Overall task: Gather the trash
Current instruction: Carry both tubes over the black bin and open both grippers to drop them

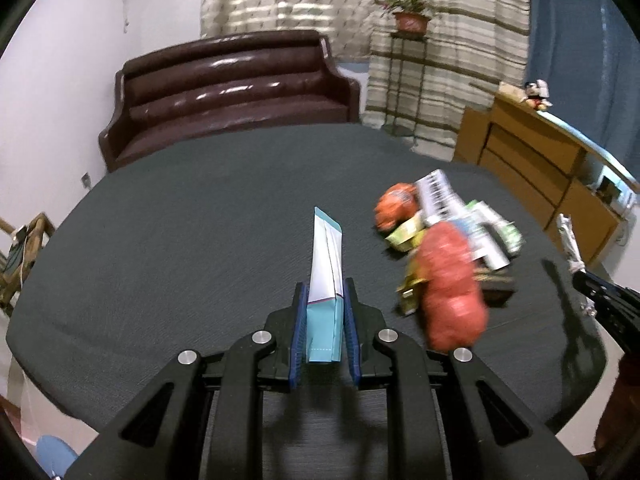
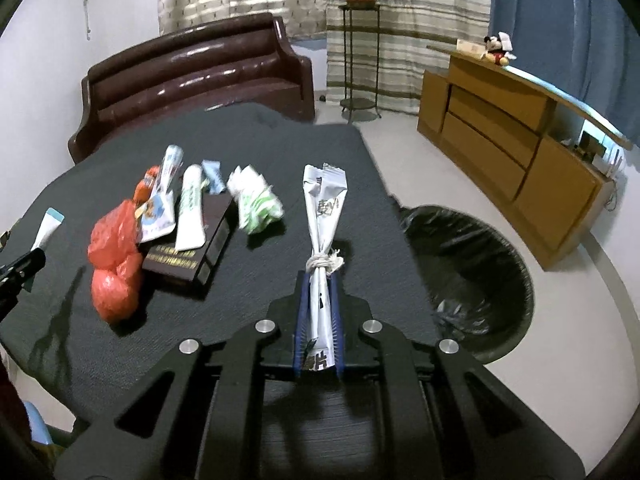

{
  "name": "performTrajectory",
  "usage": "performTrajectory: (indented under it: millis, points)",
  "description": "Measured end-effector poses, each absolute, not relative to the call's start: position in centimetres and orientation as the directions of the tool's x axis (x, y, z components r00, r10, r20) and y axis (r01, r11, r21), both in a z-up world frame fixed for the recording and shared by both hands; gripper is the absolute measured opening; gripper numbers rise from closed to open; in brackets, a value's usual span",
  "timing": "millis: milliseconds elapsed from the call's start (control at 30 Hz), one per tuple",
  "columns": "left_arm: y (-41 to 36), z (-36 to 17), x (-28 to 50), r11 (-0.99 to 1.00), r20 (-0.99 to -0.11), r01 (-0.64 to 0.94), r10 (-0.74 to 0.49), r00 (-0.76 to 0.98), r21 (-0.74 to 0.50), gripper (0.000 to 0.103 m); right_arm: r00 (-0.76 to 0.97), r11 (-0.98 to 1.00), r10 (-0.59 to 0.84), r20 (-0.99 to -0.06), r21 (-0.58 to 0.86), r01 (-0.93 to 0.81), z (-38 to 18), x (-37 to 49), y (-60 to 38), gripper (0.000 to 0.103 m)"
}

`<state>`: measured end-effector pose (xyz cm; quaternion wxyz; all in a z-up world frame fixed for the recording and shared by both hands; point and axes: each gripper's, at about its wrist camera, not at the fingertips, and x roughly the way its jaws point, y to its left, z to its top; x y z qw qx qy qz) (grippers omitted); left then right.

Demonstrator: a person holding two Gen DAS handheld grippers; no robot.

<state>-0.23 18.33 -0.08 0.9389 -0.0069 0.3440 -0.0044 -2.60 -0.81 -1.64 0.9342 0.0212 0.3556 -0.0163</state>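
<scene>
My left gripper (image 1: 324, 286) is shut on a white and teal tube (image 1: 326, 276) that sticks forward above the dark table (image 1: 200, 220). My right gripper (image 2: 319, 278) is shut on a white wrapper tied with string (image 2: 323, 216), held above the table near its right edge. A heap of trash lies on the table: a red plastic bag (image 2: 114, 256), a dark box (image 2: 192, 248), white tubes (image 2: 191, 212), a crumpled green and white wrapper (image 2: 256, 200). The heap shows blurred in the left wrist view (image 1: 448, 248). A bin lined with a black bag (image 2: 468, 276) stands right of the table.
A brown leather sofa (image 1: 228, 88) stands behind the table. A wooden cabinet (image 2: 512, 152) with a plush toy (image 2: 498, 50) is at the right. A plant stand (image 2: 360, 52) is by the curtains. The left gripper and its tube show at the left edge (image 2: 24, 264) of the right view.
</scene>
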Motion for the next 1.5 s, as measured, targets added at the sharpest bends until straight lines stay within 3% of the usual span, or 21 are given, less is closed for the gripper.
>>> performTrajectory:
  millis: [367, 733, 1500]
  points:
    - [8.5, 3.2, 0.6, 0.98, -0.568, 0.193, -0.181, 0.803, -0.039, 0.019, 0.787, 0.993, -0.091, -0.61, 0.008, 0.121, 0.0, -2.8, -7.4, 0.011]
    - [-1.8, 1.7, 2.9, 0.936, -0.579, 0.35, -0.307, 0.755, -0.039, 0.019, 0.785, 0.981, -0.125, -0.607, 0.043, 0.19, -0.8, -2.7, -13.7, 0.011]
    - [-11.0, -1.4, 6.5, 0.913, -0.644, 0.407, -0.297, 0.705, 0.025, 0.019, 0.776, 0.961, -0.121, -0.62, 0.124, 0.249, -3.7, -0.3, -20.7, 0.011]
